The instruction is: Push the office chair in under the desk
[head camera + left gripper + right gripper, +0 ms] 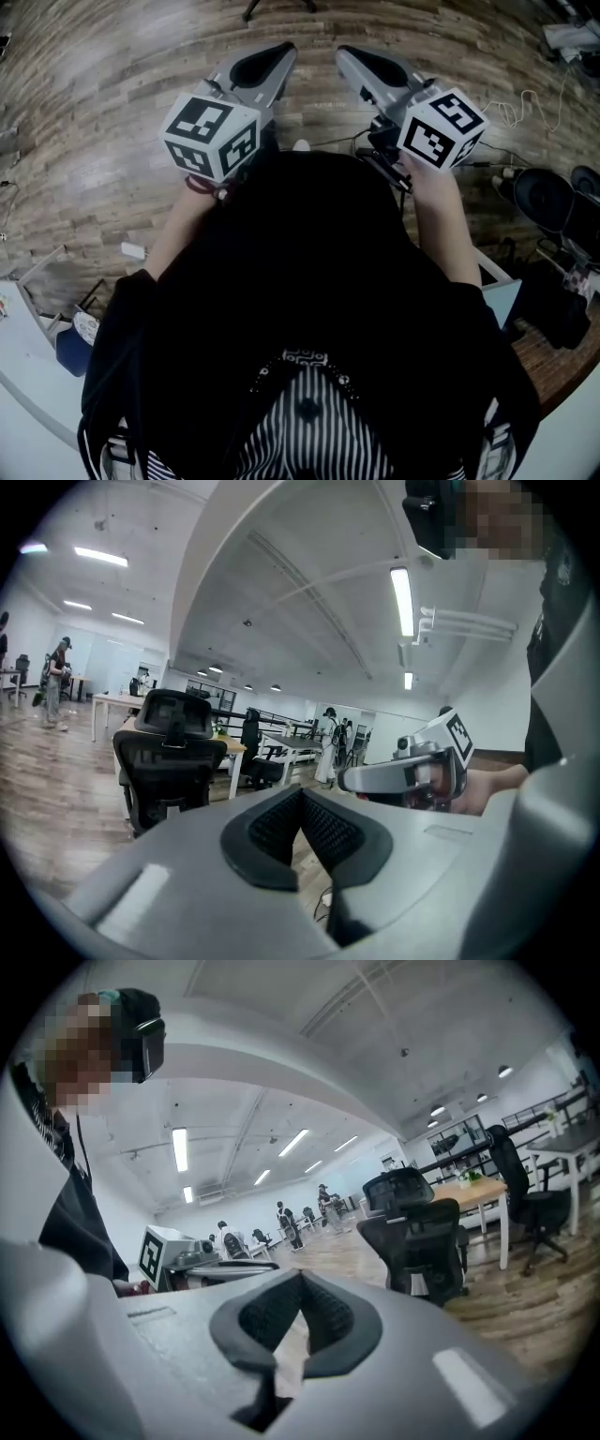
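Observation:
A black mesh office chair [169, 761] with a headrest stands some way ahead on the wood floor, its back toward me, in front of a wooden-topped desk [236, 746]. The right gripper view shows the same chair [417, 1237] and desk [480, 1188] at the right. In the head view, my left gripper [281, 52] and right gripper [349, 54] are held side by side in front of my body, pointing out over the floor. Both are shut with nothing between the pads, and neither touches the chair. Each gripper view catches the other gripper [403, 775] [202, 1260] alongside.
More desks, chairs [530, 1199] and several people [330, 747] fill the office further back. Cables [511, 112] and black gear [553, 202] lie on the floor at my right. A white table edge [28, 356] is at my lower left.

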